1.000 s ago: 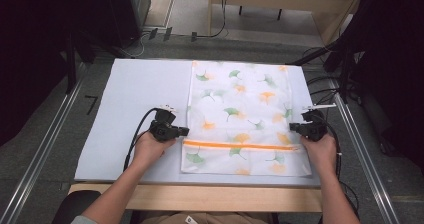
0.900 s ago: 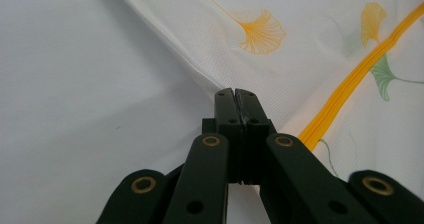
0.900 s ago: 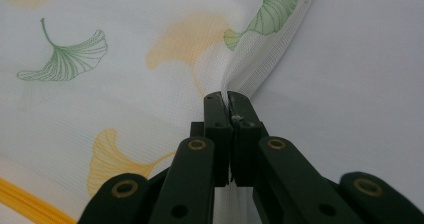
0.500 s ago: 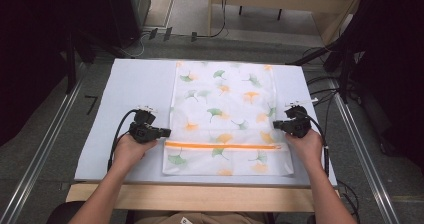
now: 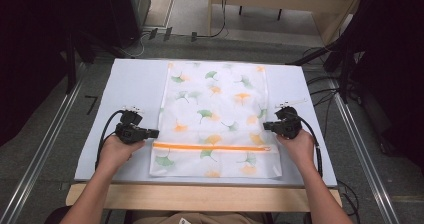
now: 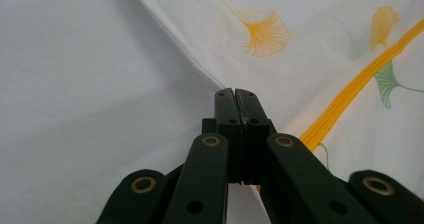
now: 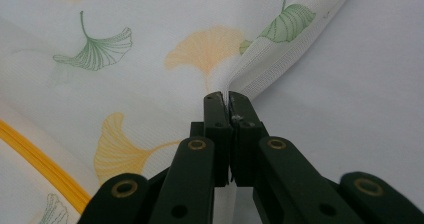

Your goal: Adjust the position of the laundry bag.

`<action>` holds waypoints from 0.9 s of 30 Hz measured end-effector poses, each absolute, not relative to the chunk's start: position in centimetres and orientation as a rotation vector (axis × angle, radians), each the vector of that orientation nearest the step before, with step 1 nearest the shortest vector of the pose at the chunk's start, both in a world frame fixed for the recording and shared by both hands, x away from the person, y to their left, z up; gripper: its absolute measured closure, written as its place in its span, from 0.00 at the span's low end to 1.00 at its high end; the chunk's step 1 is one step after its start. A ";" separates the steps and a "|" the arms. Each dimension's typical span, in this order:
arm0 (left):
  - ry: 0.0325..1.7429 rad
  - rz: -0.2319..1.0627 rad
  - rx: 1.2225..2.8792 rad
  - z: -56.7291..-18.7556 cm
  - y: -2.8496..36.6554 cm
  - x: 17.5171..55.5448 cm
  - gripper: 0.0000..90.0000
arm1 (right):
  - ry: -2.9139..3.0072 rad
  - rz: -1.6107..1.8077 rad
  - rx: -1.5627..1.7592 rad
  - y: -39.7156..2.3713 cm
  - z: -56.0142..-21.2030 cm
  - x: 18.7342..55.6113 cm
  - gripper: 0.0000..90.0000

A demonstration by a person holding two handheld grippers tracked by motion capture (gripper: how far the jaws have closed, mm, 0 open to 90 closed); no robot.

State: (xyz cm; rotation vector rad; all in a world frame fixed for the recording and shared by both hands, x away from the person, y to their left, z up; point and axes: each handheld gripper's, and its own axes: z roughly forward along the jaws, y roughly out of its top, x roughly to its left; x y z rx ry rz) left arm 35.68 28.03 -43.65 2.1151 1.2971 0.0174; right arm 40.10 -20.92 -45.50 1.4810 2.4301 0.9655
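Mesh bag (image 5: 217, 119) edges hidden in grippers

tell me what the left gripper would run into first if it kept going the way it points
The left gripper is shut on the left edge of the laundry bag; straight on it would push further into that fabric, probably near the orange zipper.

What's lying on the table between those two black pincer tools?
In the high view, the leaf-printed mesh bag with its orange zipper spans the stretch between the left gripper and right gripper, each clamped on one edge.
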 end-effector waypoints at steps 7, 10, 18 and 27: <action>1.316 0.015 2.106 -43.5 29.5 35.5 1.00 | 2.446 1.009 1.452 -20.0 -45.4 39.9 1.00; 1.329 0.026 2.113 -43.4 30.0 35.4 1.00 | 2.460 1.008 1.442 -19.4 -45.6 40.0 1.00; 1.344 0.026 2.115 -43.8 30.1 35.6 1.00 | 2.487 0.980 1.425 -18.7 -46.0 40.1 0.97; 1.307 0.036 2.080 -42.9 29.7 35.1 0.72 | 2.443 0.994 1.396 -19.4 -45.3 39.8 0.75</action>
